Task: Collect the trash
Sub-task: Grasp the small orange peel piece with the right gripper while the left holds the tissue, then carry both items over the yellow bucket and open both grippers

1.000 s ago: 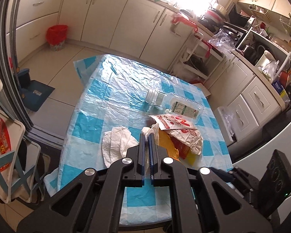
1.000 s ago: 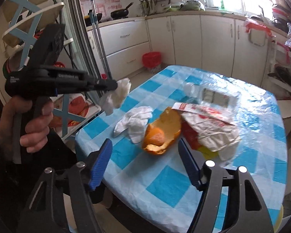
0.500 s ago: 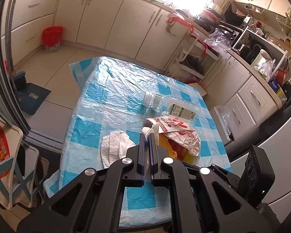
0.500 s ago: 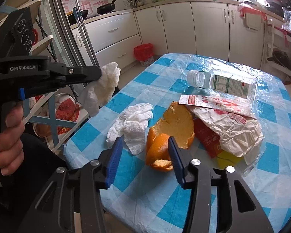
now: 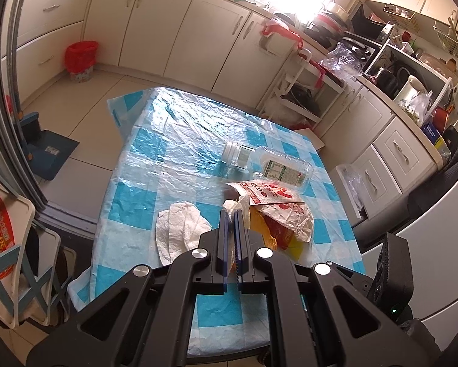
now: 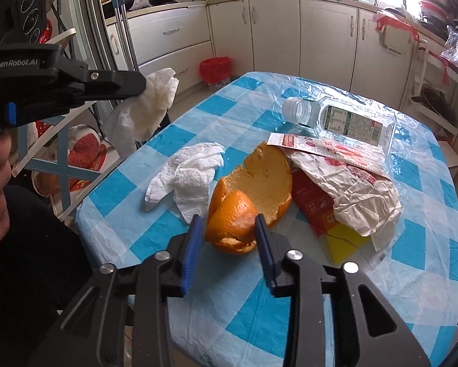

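Observation:
My left gripper (image 5: 232, 212) is shut on a crumpled white tissue (image 6: 146, 107) and holds it in the air off the table's near left edge. My right gripper (image 6: 229, 223) is open, its blue pads on either side of the orange peel (image 6: 250, 195) on the checked tablecloth (image 6: 290, 290); contact is unclear. A second white tissue (image 6: 186, 174) lies left of the peel. A crumpled red and white wrapper (image 6: 348, 192) and a clear plastic bottle (image 6: 348, 122) lie behind it.
A red-lined trash bin (image 6: 215, 70) stands on the floor by the far cabinets, and shows in the left wrist view (image 5: 80, 59). A folding rack (image 6: 54, 153) stands left of the table. A cluttered counter (image 5: 412, 70) runs along the right.
My right gripper has moved forward and down to the orange peel, and its jaws have narrowed around it. My left gripper holds the tissue in about the same place.

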Available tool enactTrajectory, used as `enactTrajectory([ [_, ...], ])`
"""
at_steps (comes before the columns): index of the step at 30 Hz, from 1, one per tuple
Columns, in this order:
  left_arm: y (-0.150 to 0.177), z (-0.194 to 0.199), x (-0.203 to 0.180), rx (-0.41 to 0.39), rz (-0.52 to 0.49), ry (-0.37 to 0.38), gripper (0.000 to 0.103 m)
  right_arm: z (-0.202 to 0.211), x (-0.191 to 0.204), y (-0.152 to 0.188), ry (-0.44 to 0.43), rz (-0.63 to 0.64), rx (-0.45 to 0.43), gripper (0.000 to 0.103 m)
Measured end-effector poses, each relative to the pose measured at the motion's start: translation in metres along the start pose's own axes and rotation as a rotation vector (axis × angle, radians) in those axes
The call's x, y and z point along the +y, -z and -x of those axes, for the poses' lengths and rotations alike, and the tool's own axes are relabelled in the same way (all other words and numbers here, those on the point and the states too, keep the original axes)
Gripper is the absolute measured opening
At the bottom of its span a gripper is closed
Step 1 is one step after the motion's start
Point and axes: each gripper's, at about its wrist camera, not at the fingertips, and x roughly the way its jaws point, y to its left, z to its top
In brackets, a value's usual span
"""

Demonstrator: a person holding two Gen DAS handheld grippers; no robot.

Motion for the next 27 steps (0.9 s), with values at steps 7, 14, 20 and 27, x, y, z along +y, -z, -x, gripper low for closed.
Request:
enactTrajectory([
  [7, 0.001, 0.001, 0.0, -0.002, 0.002, 0.002, 0.004, 0.006, 0.001, -0.001, -0.017, 0.001, -0.034, 0.014],
  [14, 0.002, 0.005, -0.003, -0.008, -0.007, 0.007, 0.004, 0.032, -0.008, -0.004, -0.066, -0.051, -0.116, 0.012],
  [20, 0.004, 0.003, -0.008, -0.004, -0.018, 0.016, 0.004, 0.051, -0.028, -0.003, -0.073, -0.118, -0.163, 0.012],
  [27, 0.006, 0.0, -0.023, -0.004, -0.039, 0.067, 0.004, 0.083, -0.055, 0.004, -0.024, -0.151, -0.221, 0.012],
])
